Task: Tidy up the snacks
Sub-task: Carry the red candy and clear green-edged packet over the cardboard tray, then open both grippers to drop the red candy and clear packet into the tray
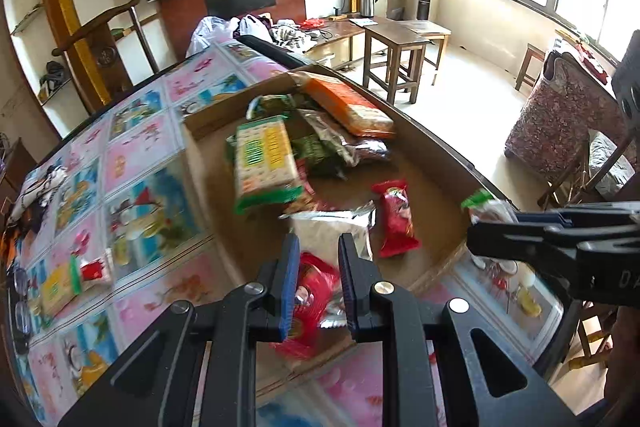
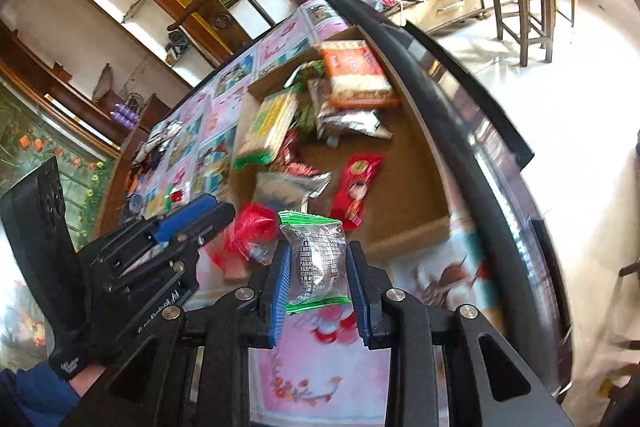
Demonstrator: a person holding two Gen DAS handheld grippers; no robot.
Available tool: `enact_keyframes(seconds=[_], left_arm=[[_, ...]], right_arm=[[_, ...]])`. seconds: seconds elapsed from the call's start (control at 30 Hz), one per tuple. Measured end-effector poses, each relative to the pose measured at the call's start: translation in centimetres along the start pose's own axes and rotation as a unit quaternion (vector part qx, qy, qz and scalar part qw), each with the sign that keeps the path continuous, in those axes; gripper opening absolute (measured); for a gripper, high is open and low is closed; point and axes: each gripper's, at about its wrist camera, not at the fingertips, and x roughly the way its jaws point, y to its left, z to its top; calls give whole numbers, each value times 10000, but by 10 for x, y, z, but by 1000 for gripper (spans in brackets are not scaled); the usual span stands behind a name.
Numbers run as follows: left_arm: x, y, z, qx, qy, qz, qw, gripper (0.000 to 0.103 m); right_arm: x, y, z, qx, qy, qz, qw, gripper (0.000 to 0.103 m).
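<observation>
My left tongs (image 1: 318, 281) are closed on a red snack packet (image 1: 310, 291), and my right tongs (image 2: 320, 277) are closed on a clear packet with green ends (image 2: 318, 261). Both hang above the near edge of a shallow cardboard box (image 1: 436, 263) lying on the surface (image 1: 136, 163), which wears a pink and blue picture cloth.

Much of the sorting looks done: the box already holds a green and yellow cracker pack (image 1: 264, 159), an orange pack (image 1: 348, 103), a silver bag (image 1: 332, 227), a small red packet (image 1: 396, 219) and some dark green wrappers. Left to do, as I judge it, is dropping these two in, then fetching a yellow and red packet (image 1: 68, 281) lying on the cloth well to the left (motion blur makes it hard to say whether it is one packet or two).

The pile crowds the far half of the box; the near half is barer. Behind stand a chair, a television, wooden stools and a kettle, none in my way.
</observation>
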Motion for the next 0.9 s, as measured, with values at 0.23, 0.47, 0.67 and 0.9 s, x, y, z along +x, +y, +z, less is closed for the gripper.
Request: enact_keyframes(seconds=[0.23,0.47,0.67,0.9], left_arm=[[25,-4,4,-32,149,-53,9999,19],[36,3,2,-69,238,-52,9997,19],[37,-4,0,133,182,66,9997,19],[39,-5,0,191,159,121,9996,19]], right_arm=[[26,-12,25,116,114,-59,9999,30],[49,-19,36,176,255,-155,9994,30],[64,-19,40,152,342,-262,9990,30],[73,-14,41,17,375,-337,9987,30]])
